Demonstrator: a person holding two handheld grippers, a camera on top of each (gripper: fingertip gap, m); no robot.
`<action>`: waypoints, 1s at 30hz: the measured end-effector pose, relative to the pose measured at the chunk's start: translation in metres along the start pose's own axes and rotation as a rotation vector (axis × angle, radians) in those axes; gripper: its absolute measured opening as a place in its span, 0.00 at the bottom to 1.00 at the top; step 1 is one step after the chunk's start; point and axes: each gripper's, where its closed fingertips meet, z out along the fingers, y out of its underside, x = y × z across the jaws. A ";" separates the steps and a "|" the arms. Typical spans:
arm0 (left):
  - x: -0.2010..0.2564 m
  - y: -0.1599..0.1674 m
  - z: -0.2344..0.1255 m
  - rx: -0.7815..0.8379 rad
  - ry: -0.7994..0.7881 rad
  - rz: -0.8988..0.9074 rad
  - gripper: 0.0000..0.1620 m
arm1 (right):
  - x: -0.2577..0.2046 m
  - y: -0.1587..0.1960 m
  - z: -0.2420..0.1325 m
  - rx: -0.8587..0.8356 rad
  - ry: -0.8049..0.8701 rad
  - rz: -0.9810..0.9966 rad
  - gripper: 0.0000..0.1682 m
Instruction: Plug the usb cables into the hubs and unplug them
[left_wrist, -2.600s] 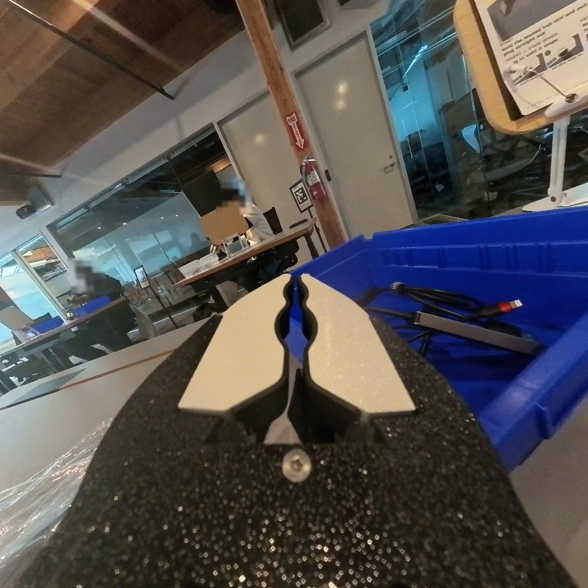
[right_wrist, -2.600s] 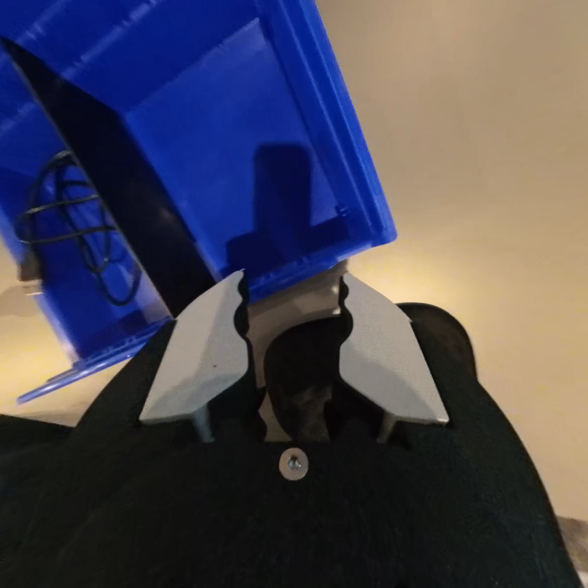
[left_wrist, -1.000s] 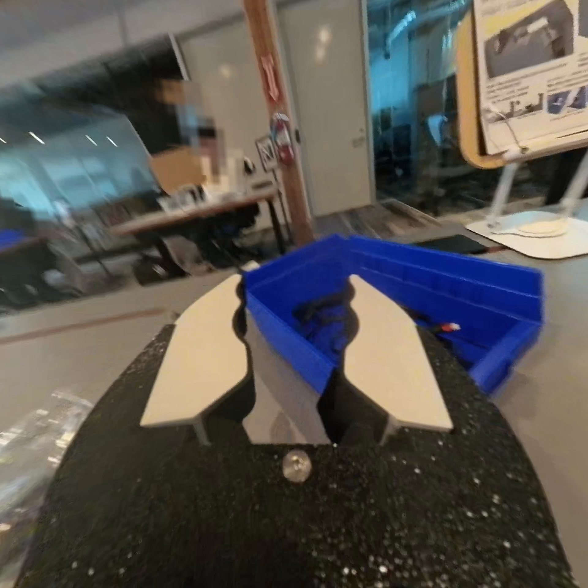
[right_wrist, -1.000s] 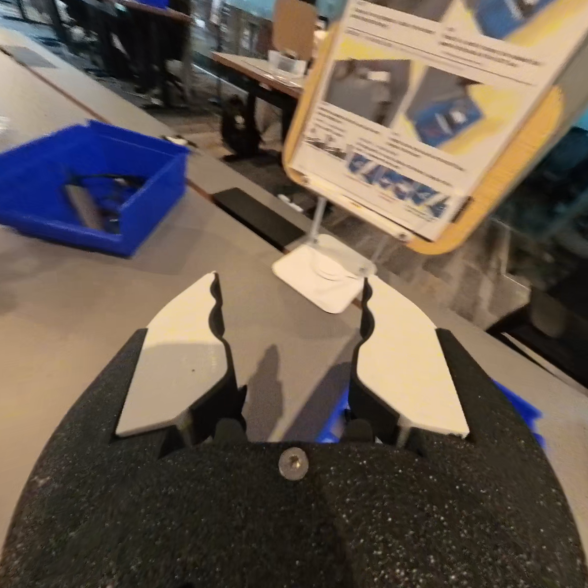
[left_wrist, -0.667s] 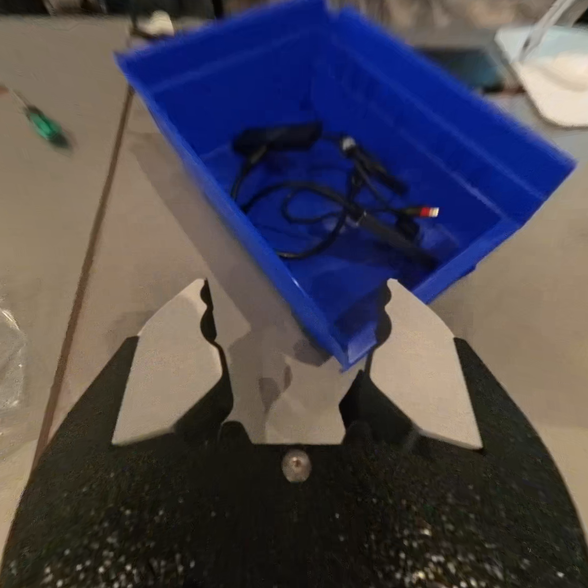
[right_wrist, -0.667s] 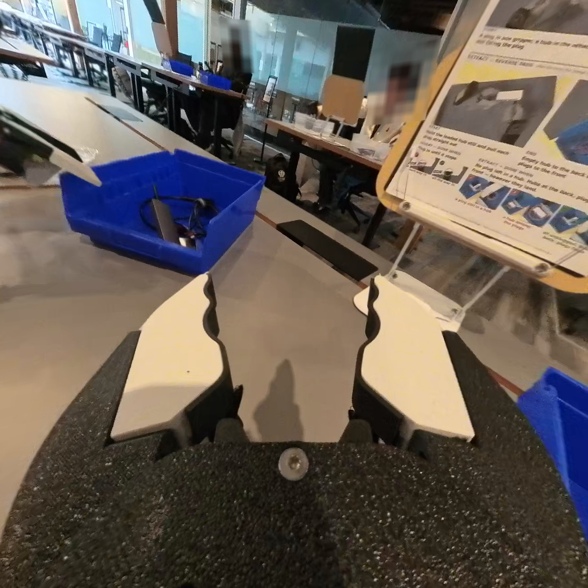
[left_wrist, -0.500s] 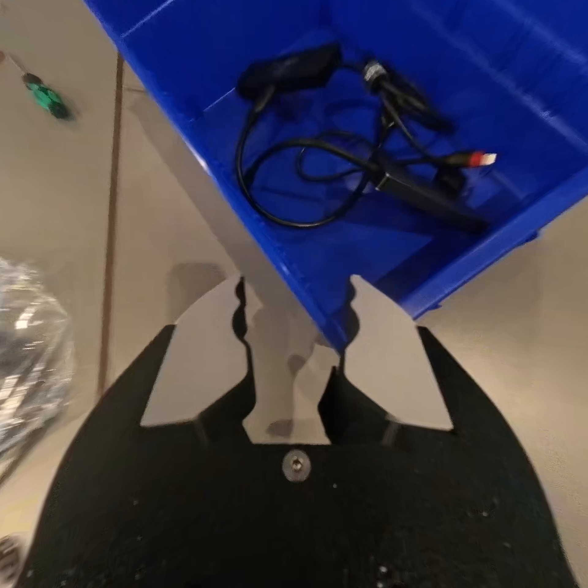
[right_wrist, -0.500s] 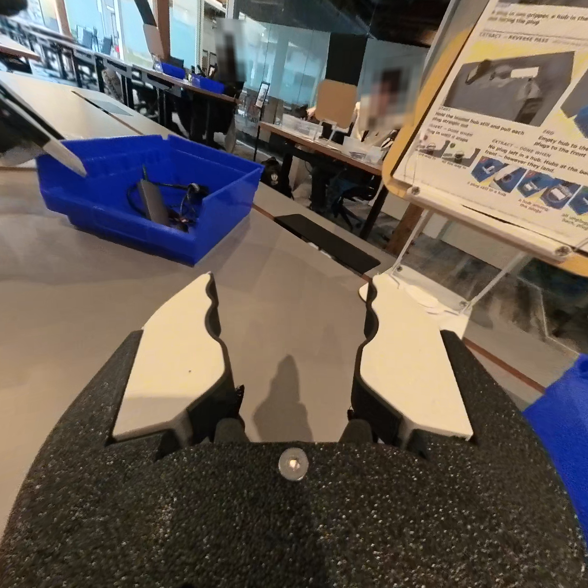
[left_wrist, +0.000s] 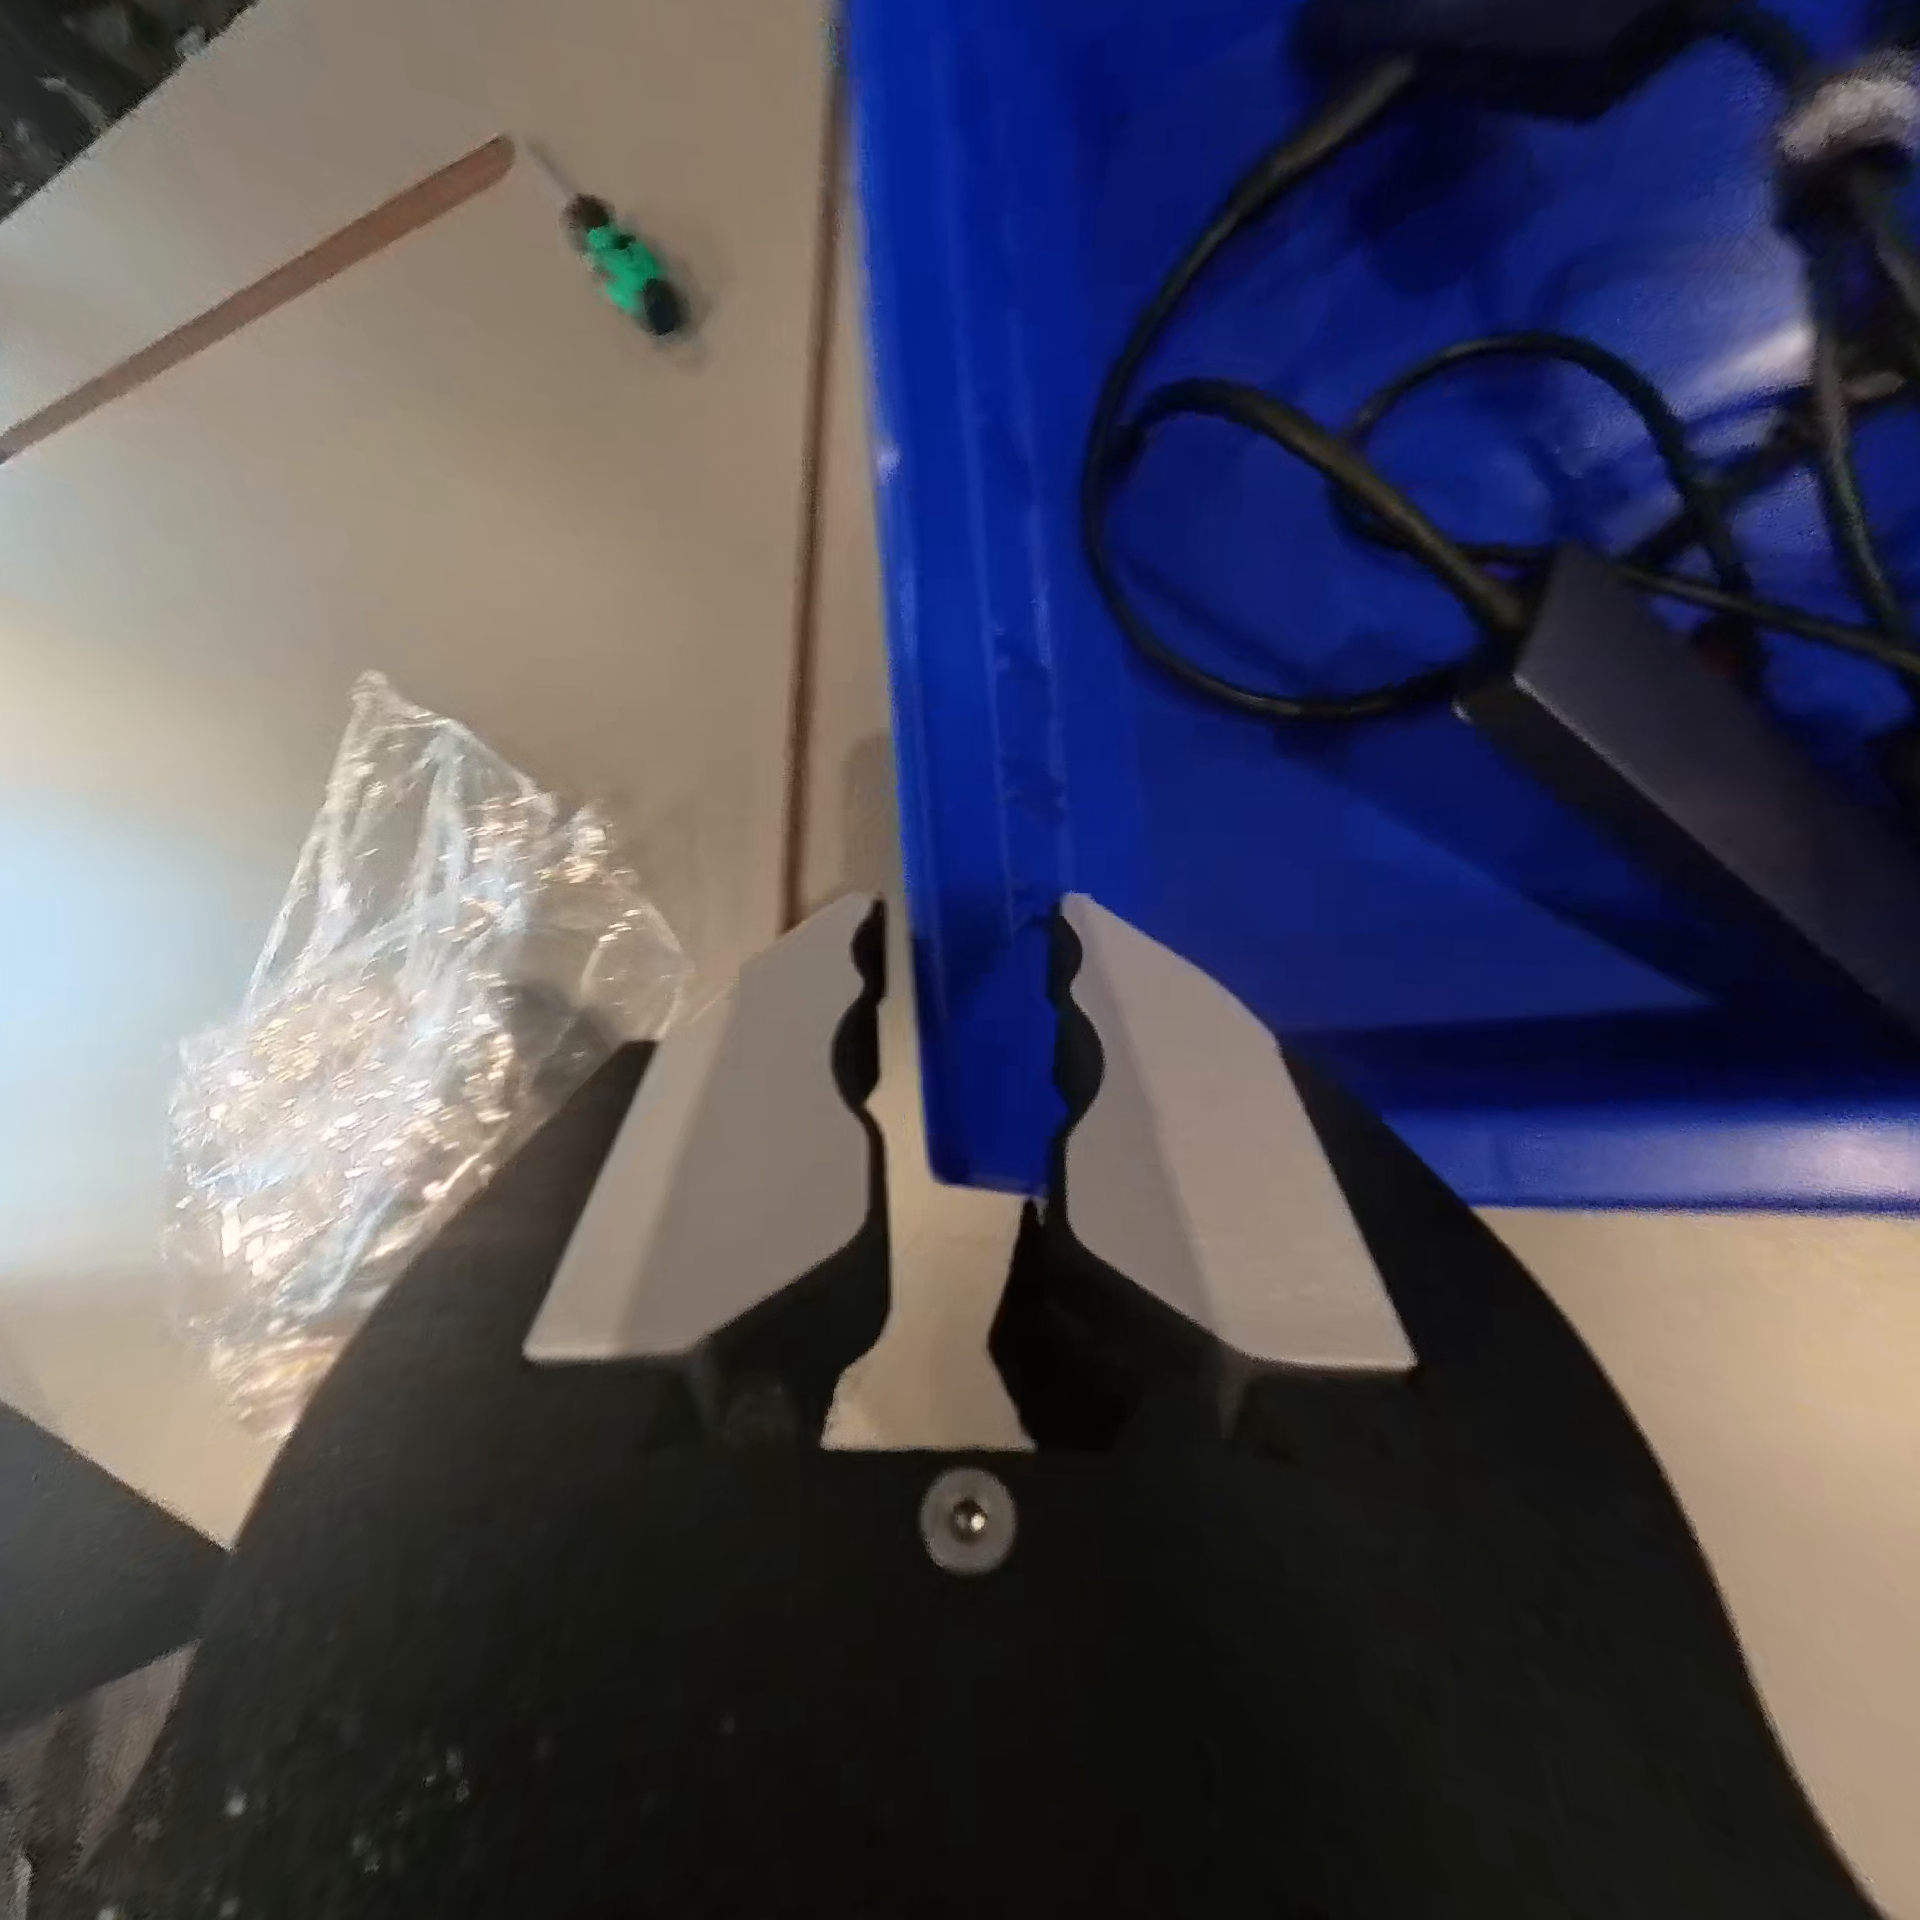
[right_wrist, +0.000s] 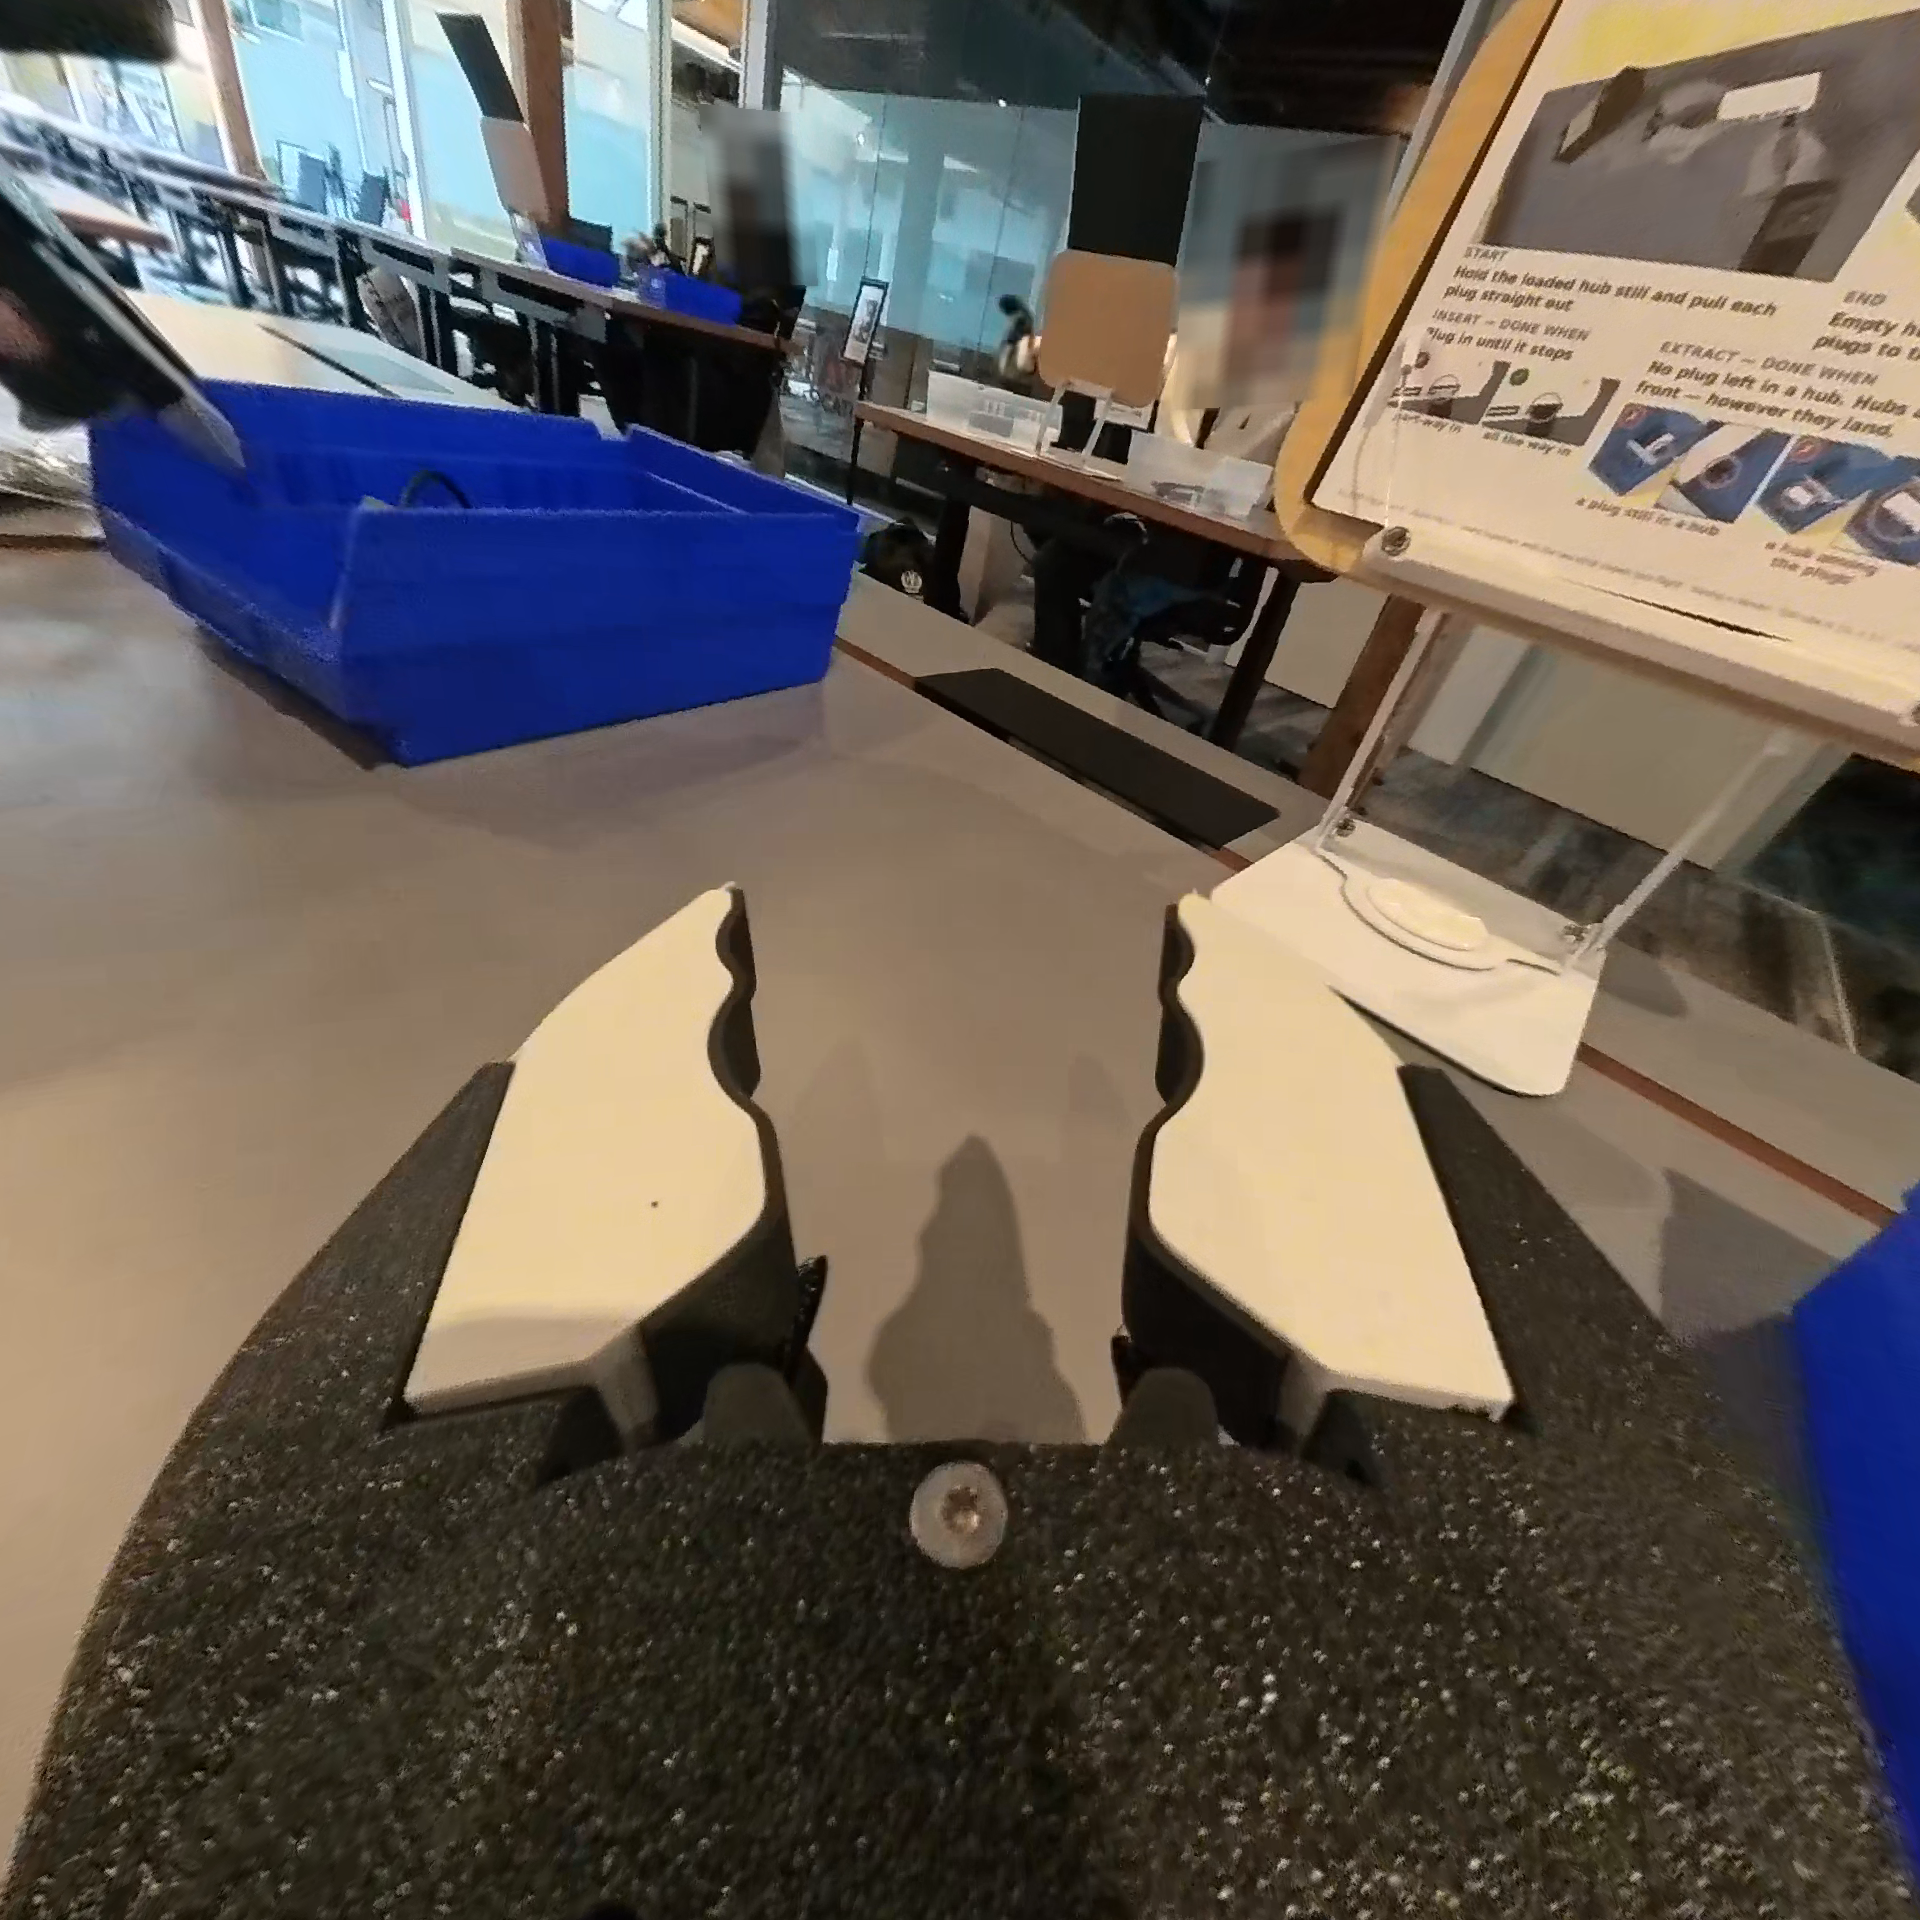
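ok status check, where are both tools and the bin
Left tool straddling blue bin wall, not clamped shut. Right tool open, empty, over bare table. Cables and hub lie in bin. Nothing blocking.

We note bare tabletop (right_wrist: 582, 935) ahead of our right gripper (right_wrist: 956, 935), fingers apart. Sign stand (right_wrist: 1455, 977) blocks the right side. Blue bin (left_wrist: 977, 623) wall sits between our left gripper's (left_wrist: 971, 935) fingers; plastic bag (left_wrist: 395, 997) crowds its left.

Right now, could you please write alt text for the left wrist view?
The left gripper straddles the side wall of a blue plastic bin holding black cables and a dark hub. A crumpled clear plastic bag lies left.
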 end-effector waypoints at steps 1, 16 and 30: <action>-0.006 -0.003 -0.002 0.010 -0.023 -0.006 0.21 | -0.001 0.000 0.000 0.003 -0.007 0.010 0.44; 0.088 -0.031 -0.032 0.046 0.454 -0.190 0.33 | -0.023 0.005 0.006 -0.005 -0.100 0.015 0.42; 0.119 -0.030 -0.007 -0.007 0.596 -0.192 0.12 | -0.035 0.012 0.010 -0.033 -0.126 -0.064 0.39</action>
